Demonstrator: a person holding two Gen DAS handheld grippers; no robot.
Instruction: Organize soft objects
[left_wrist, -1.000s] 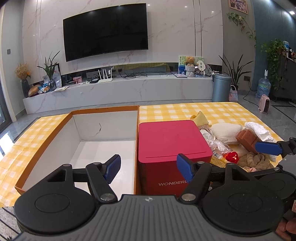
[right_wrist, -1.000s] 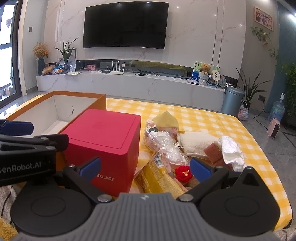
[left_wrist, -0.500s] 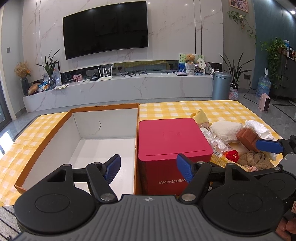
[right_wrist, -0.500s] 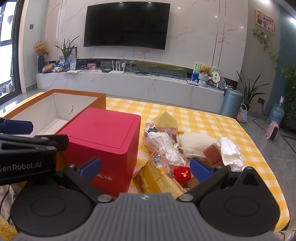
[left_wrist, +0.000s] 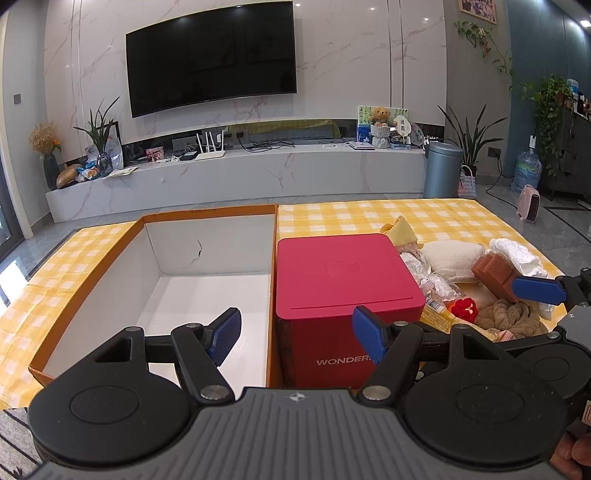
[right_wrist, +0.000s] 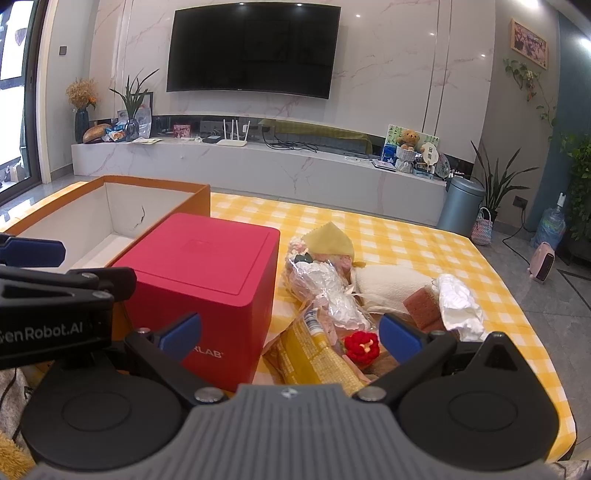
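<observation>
Your left tool (left_wrist: 295, 334) hangs with jaws apart, gripping nothing, over the seam between the empty box (left_wrist: 207, 295) and the red cube (left_wrist: 343, 273). Your right tool (right_wrist: 290, 334) is also spread wide and empty, just above the heap of soft things: a red flower (right_wrist: 362, 347), sponge (right_wrist: 421, 304), cream pad (right_wrist: 391, 282) and yellow cloth (right_wrist: 330, 240) on the checked surface (right_wrist: 406, 236).

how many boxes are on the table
2. The open cardboard box sits on the left with nothing visible inside; the closed red box stands against its right wall, beside the pile of soft things. The pile may hide smaller ones.
</observation>
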